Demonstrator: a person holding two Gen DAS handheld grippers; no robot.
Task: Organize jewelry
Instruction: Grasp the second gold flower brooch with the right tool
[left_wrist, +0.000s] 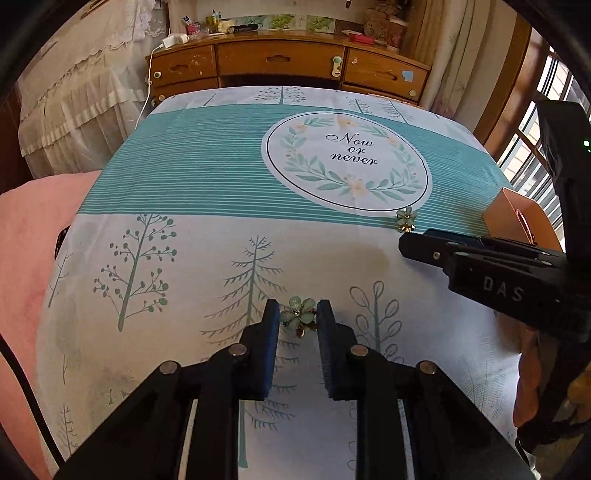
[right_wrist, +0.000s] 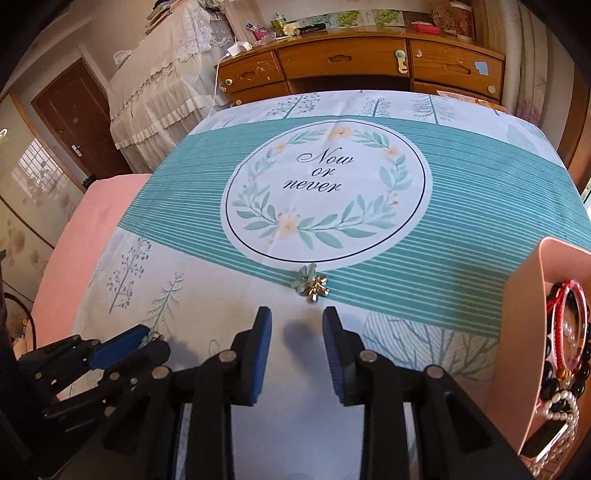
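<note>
Two green flower ornaments with gold backs lie on the printed cloth. One flower (left_wrist: 298, 316) sits between the tips of my left gripper (left_wrist: 297, 314), whose jaws stand open close on either side of it. The other flower (left_wrist: 406, 220) (right_wrist: 312, 283) lies just beyond my right gripper (right_wrist: 297, 321), which is open and empty. In the left wrist view the right gripper (left_wrist: 410, 245) reaches in from the right, just below that flower. In the right wrist view the left gripper (right_wrist: 144, 341) shows at lower left. A pink box (right_wrist: 524, 332) at the right holds bracelets and pearl strings (right_wrist: 565, 350).
The cloth-covered table (left_wrist: 184, 258) carries a round "Now or never" print (right_wrist: 325, 199). A pink cushion (left_wrist: 33, 240) lies at its left. A wooden dresser (left_wrist: 288, 62) stands behind, a lace-draped piece of furniture (right_wrist: 159, 92) at back left. The pink box (left_wrist: 513, 218) stands at the table's right edge.
</note>
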